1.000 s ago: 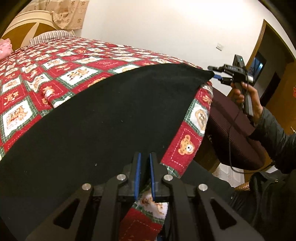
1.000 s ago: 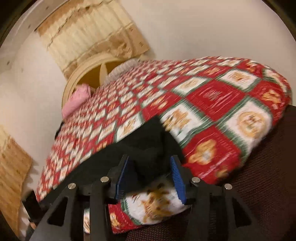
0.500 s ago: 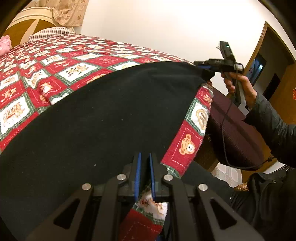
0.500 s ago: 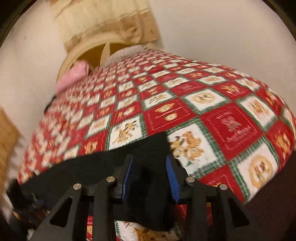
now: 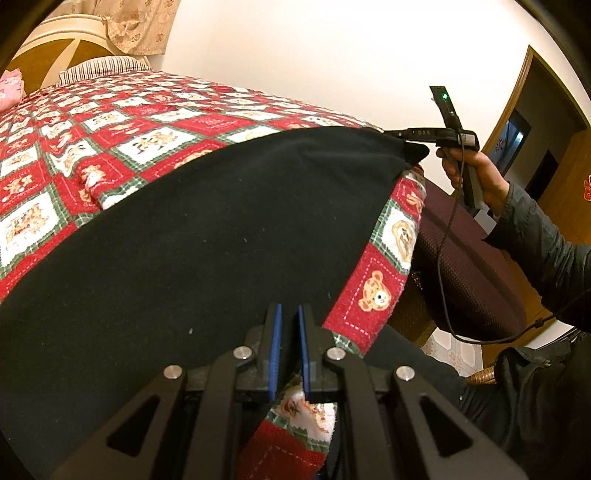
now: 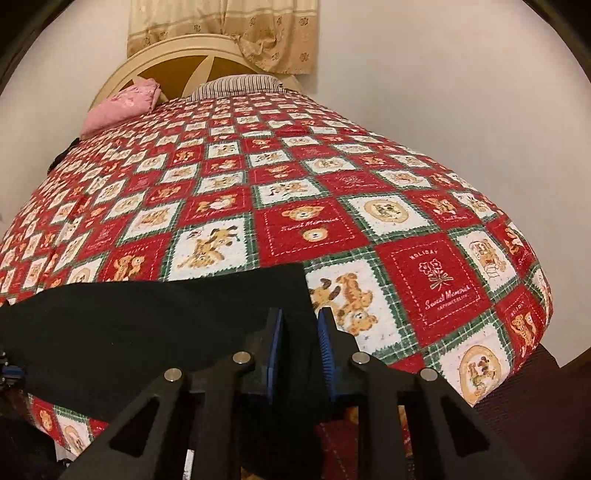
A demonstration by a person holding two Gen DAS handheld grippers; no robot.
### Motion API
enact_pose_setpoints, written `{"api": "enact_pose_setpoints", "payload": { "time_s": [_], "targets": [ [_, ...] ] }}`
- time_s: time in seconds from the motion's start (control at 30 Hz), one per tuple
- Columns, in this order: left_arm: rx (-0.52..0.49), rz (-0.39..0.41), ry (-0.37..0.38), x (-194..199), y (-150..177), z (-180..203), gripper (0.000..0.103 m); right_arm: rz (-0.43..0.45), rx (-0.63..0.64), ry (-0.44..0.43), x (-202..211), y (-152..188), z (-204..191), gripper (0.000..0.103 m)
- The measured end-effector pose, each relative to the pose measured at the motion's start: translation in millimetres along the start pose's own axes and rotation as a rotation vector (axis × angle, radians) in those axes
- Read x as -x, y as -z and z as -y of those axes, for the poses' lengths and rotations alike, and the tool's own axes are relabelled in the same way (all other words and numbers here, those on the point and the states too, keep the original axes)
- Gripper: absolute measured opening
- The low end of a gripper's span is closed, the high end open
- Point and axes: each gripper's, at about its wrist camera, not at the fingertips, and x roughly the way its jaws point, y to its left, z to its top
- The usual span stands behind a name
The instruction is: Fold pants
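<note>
The black pants (image 5: 207, 236) were spread across the foot of the bed (image 6: 332, 177), one near-edge corner pinched by the left gripper (image 5: 288, 345), the other by the right gripper (image 6: 300, 341). For a clean fold, both corners would best be lifted together, level, and carried toward the headboard (image 6: 177, 70).

One black pants (image 5: 207, 236), spread across lower half of frame. Two grippers: left gripper (image 5: 289, 332) bottom centre, right gripper (image 6: 300, 339) bottom centre of its own view. One bedspread (image 6: 332, 206), mid-frame. One pink pillow (image 6: 122, 105), one striped pillow (image 6: 236, 85), top. One headboard (image 6: 177, 61), one curtain (image 6: 221, 26).
</note>
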Motion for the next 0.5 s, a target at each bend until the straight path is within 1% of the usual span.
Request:
{"api": "enact_pose_setpoints", "payload": {
  "time_s": [0.07,0.13,0.17,0.37,0.5],
  "targets": [
    [0.0,0.0,0.0,-0.2,-0.2,-0.2,0.011,-0.017,0.014,-0.012,-2.8,2.1,-4.1,0.021],
    [0.001,0.0,0.0,-0.1,-0.1,-0.3,0.011,-0.019,0.042,0.008,-3.2,3.8,-9.4,0.019],
    [0.001,0.0,0.001,-0.1,-0.2,-0.3,0.011,-0.012,0.052,0.013,-0.5,3.5,-11.2,0.01],
    [0.001,0.0,-0.001,0.0,-0.4,-0.5,0.011,0.055,0.06,0.031,15.0,-8.9,-14.1,0.006],
    [0.0,0.003,-0.006,-0.2,0.3,-1.0,0.011,0.097,0.06,0.058,16.7,-27.8,-13.6,0.005]
  ]
}}
